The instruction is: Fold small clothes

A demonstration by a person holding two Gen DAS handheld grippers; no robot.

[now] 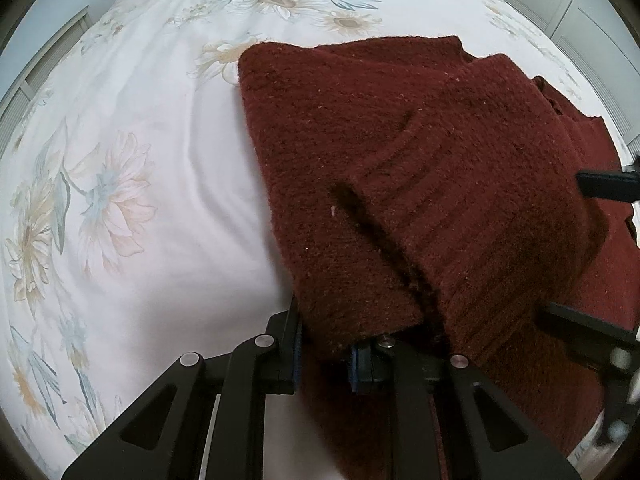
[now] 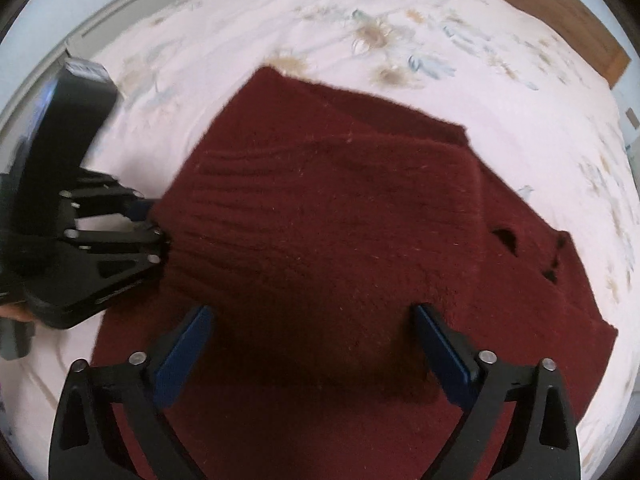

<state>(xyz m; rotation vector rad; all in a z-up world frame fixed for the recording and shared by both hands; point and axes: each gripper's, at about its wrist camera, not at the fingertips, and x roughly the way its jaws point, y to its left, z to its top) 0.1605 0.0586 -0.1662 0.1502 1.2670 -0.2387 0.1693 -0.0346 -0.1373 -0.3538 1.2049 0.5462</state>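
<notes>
A: Left wrist view: left gripper pinched the dark red sweater's near edge; bare floral bedsheet lay open leftward.

B: Right wrist view: right gripper stood spread above the sweater, pads clear; sheet was free beyond its far edge.

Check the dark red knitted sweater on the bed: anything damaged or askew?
The dark red knitted sweater shows small dark gaps near its right edge; holes or fold openings, I cannot tell. Its folded layers sit askew on the floral bedsheet.
</notes>
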